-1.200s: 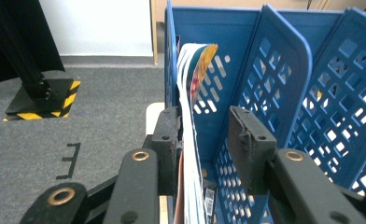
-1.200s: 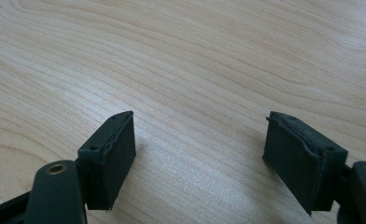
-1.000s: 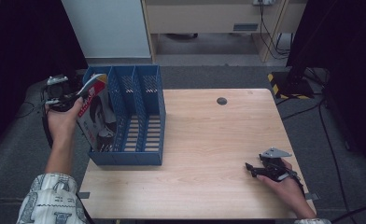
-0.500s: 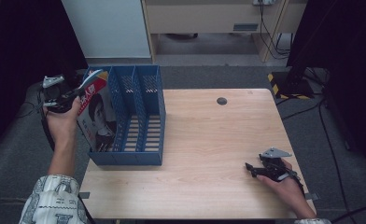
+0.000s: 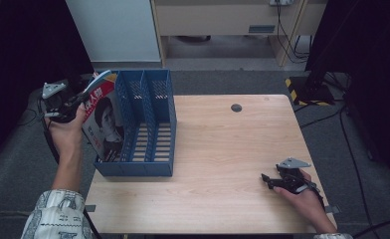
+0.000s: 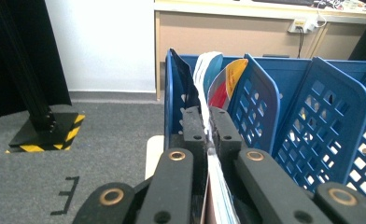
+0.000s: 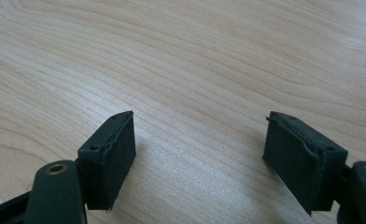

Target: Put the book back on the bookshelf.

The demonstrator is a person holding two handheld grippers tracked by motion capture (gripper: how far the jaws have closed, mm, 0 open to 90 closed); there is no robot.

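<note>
A magazine with a face on its cover stands tilted in the leftmost slot of the blue file holder. My left gripper is shut on the magazine's top edge, at the table's left side. In the left gripper view the two black jaws pinch the thin pages, and the magazine curves up in front of the blue file holder. My right gripper rests low on the table near the front right corner, its jaws wide apart. In the right gripper view the right gripper has bare wood between its pads.
The wooden table has a small dark cable hole near its far edge. The holder's other two slots hold nothing. A black post on a yellow-striped base stands on the grey floor beyond the table.
My left hand has tipped the magazine more upright and pushed it deeper into the leftmost slot. The right hand has stayed where it was.
</note>
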